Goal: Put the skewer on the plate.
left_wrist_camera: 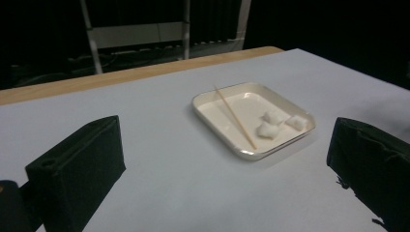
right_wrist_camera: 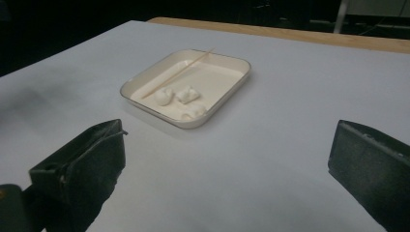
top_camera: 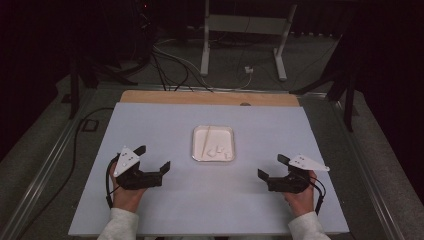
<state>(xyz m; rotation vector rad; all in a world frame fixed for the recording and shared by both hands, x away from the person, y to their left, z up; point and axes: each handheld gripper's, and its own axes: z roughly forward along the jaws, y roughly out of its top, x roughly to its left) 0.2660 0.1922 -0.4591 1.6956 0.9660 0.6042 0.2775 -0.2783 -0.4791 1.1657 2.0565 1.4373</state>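
Each hand wears a pale grey, ribbed-cuff sleeve; the left gripper (top_camera: 151, 157) and right gripper (top_camera: 272, 167) are matt black, blocky, with squared two-part jaws; a white three-cornered plate tops each; a thin black cable loops from each body

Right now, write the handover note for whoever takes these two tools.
Left tool: open, holding nothing, above the table left of the tray.
Right tool: open, holding nothing, to the tray's right.
Tray: mid-table, with a thin wooden stick lying slantwise and three small white lumps at its near right corner.
Done: nothing visibly moved out of the tray.
Left: probably reach in for the stick or the lumps; neither tool touches them.
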